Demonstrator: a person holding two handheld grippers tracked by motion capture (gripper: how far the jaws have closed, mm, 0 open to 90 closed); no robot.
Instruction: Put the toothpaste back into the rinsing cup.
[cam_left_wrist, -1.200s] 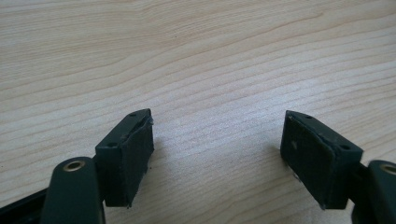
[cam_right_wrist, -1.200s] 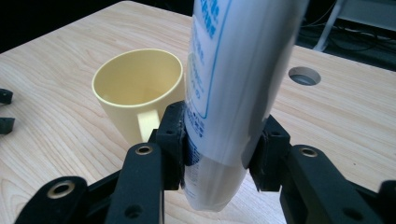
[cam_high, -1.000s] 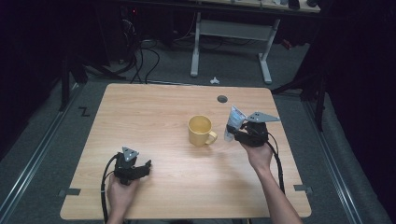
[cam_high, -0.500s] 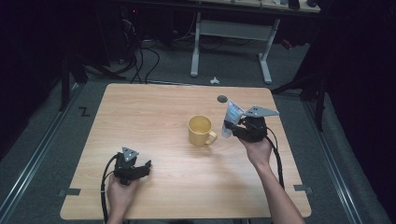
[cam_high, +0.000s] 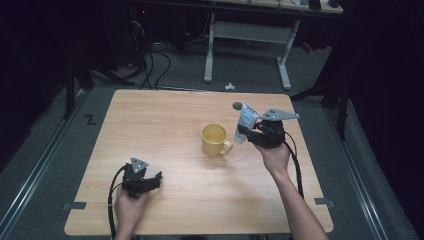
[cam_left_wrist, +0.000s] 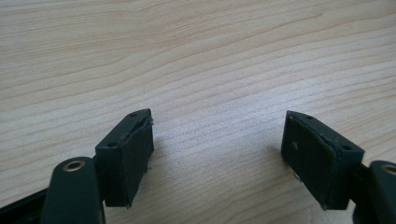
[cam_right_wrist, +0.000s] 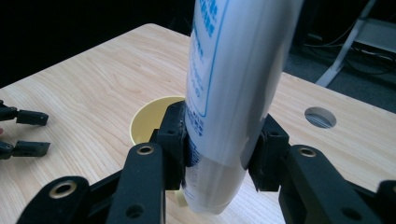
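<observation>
The right gripper (cam_high: 248, 131) clamps a white tube (cam_high: 246, 122) just right of the yellow mug (cam_high: 215, 139). Next, probably, lower it inside. The left gripper (cam_left_wrist: 219, 154) rests wide open, near left.

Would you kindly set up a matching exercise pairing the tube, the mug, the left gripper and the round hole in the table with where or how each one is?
Things:
1. white tube
2. yellow mug
3. left gripper
4. round hole

States:
A. open, low over bare wood
B. clamped between the fingers of the right gripper
C. set in the tabletop near the far edge
D. standing on the table, handle toward the right gripper

Pairs: 1-B, 2-D, 3-A, 4-C
</observation>
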